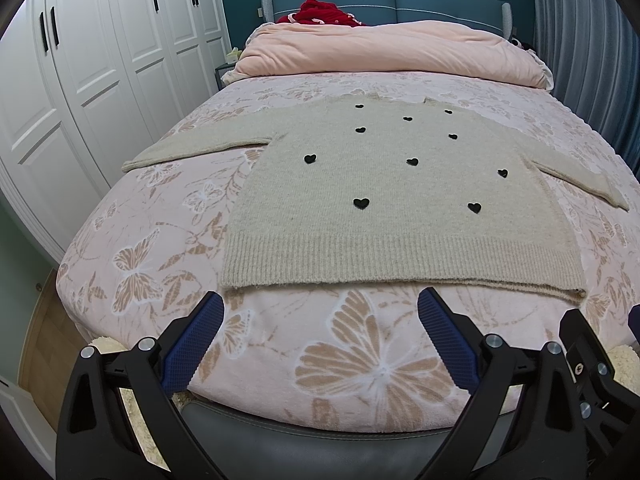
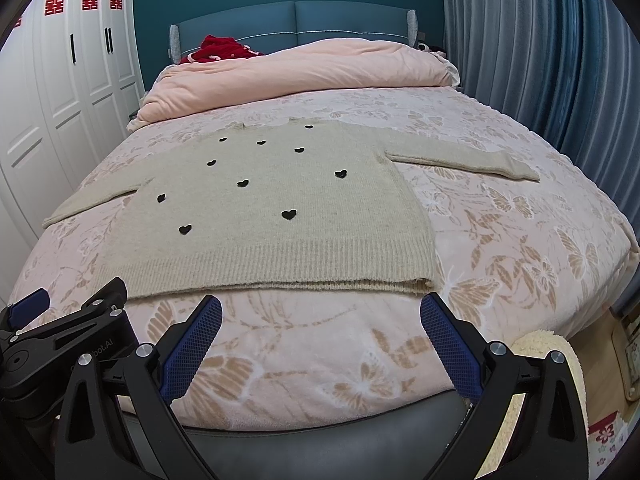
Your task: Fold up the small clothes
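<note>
A beige knit sweater (image 1: 360, 184) with small black hearts (image 1: 361, 202) lay flat on the bed (image 1: 360, 364), front up, both sleeves stretched out sideways, its ribbed hem (image 2: 288, 264) nearest the cameras. The butterfly-print pink blanket (image 2: 500, 216) covered the mattress beneath it, with a folded pink duvet (image 1: 392, 48) beyond the collar. The left claw (image 1: 320, 320) and the right claw (image 2: 320, 322) hovered just short of the hem, each spread wide and holding nothing.

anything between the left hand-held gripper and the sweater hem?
Nothing: only bare butterfly-print bedspread lies between the left hand-held gripper and the sweater hem, clearest in the left wrist view.
</note>
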Available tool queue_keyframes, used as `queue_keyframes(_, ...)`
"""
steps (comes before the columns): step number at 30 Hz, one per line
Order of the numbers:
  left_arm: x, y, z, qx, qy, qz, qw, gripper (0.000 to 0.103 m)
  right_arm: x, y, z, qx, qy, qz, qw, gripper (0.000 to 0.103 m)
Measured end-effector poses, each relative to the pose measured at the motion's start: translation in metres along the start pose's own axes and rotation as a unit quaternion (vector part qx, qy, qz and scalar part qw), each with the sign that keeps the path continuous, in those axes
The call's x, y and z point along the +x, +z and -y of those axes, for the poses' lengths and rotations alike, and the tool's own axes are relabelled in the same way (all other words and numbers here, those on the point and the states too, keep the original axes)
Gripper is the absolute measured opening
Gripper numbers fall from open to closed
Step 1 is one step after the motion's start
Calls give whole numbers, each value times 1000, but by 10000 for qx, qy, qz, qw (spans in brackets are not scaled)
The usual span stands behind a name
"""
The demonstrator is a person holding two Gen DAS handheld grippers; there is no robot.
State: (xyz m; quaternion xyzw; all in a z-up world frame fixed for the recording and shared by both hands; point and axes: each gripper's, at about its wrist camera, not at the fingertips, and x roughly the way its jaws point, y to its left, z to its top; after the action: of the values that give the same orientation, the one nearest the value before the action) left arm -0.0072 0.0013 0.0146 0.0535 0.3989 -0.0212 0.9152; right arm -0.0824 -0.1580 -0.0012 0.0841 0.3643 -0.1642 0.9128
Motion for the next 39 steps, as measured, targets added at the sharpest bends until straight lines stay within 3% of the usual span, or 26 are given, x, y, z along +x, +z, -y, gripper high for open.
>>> queue_keyframes(7,5,-4,-4,-1,7,-104,9999,95,6,-11,3,37,53,-114,9999,98)
queue_keyframes(12,24,-8,-16,-247,-300,-421,9984,98,31,-14,18,103,550,-411,9976,98)
queue_keyframes(15,34,-4,-32,-546,-356,-488,9967,98,52,5,54,480,601,-399,9962,98)
queue_keyframes(18,44,2,-49,-746,-184,-445,9961,98,86,37,119,1219,477,-473,9903,98)
queue_keyframes(24,61,13,-55,-618,16,-412,9972,98,176,109,276,2803,16,-540,9584,98)
queue_keyframes(26,67,15,-52,-556,42,-464,9974,98,205,122,325,3491,-11,-458,9360,98)
queue_keyframes(28,74,17,-49,-588,-5,-564,9967,98,233,128,370,4214,-109,-434,9058,97)
queue_keyframes(31,84,20,-46,-728,-126,-715,9947,98,263,136,412,4888,-155,-254,8719,86)
queue_keyframes(35,98,25,-42,-910,-303,-882,9915,98,300,142,437,5334,-57,-388,8450,77)
queue_keyframes(37,105,28,-39,-895,-306,-906,9914,98,308,145,441,5465,-77,-237,8371,69)
queue_keyframes(38,108,30,-37,-871,-329,-927,9913,98,312,149,442,5450,-11,-208,8382,50)
queue_keyframes(39,111,31,-36,-851,-335,-944,9913,98,319,155,442,5419,95,-276,8399,18)
